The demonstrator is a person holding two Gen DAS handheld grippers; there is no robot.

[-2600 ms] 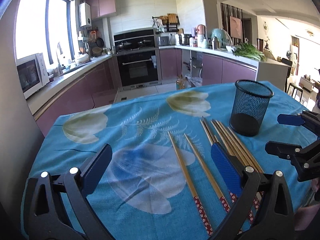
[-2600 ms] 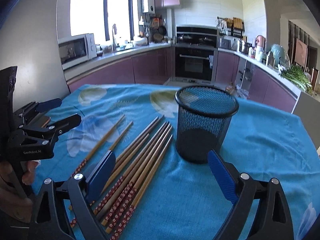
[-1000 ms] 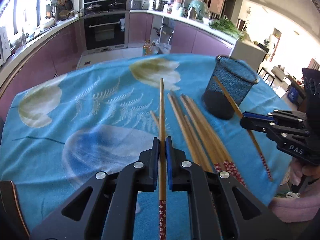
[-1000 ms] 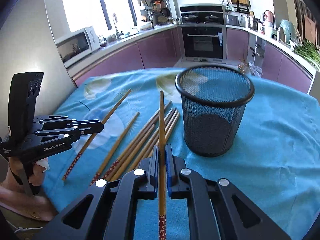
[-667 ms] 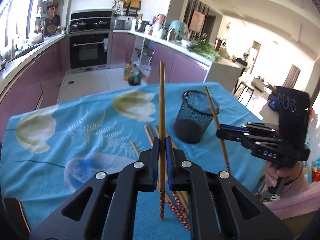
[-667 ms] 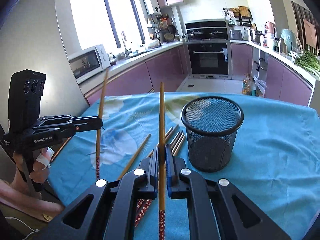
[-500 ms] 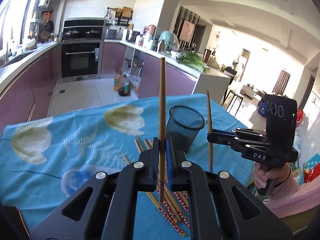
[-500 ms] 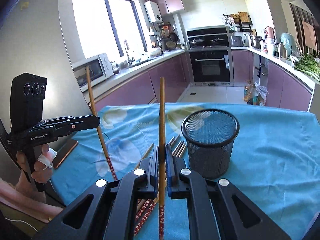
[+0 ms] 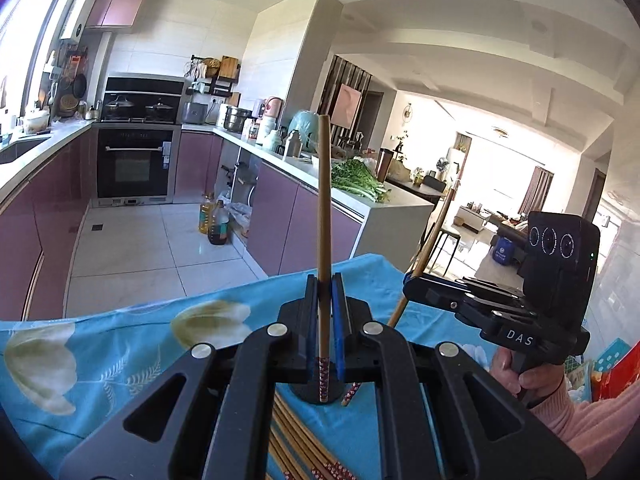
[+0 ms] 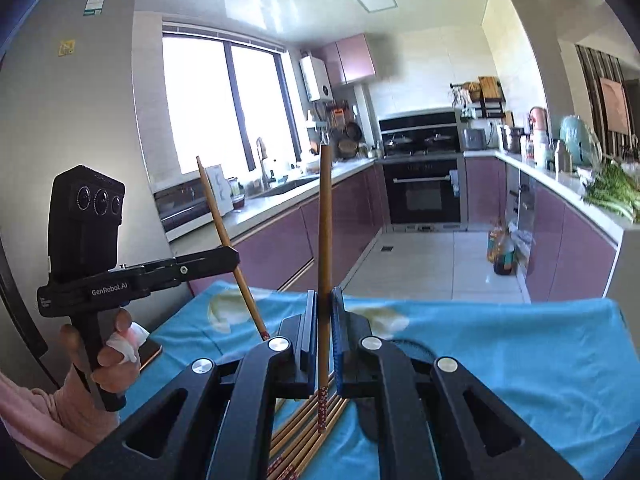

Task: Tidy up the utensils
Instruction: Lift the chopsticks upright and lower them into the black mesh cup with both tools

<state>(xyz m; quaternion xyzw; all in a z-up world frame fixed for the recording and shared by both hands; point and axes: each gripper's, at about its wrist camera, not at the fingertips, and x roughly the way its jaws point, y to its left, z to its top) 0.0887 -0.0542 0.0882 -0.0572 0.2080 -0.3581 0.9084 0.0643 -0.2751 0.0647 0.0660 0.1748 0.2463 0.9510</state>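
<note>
My left gripper is shut on a wooden chopstick with a red patterned end, held upright above the table. My right gripper is shut on a second chopstick, also upright; it shows tilted in the left wrist view. The black mesh cup is mostly hidden behind the right gripper; in the left wrist view only its dark base shows under the chopstick ends. Several more chopsticks lie on the blue cloth below.
The blue flowered tablecloth covers the table. A phone lies at its left edge. Kitchen counters, an oven and a tiled floor lie beyond the far edge.
Both grippers have risen and tipped upward with their chopsticks, so the table has dropped low in both views. The mesh cup has slid from plain sight to behind the fingers.
</note>
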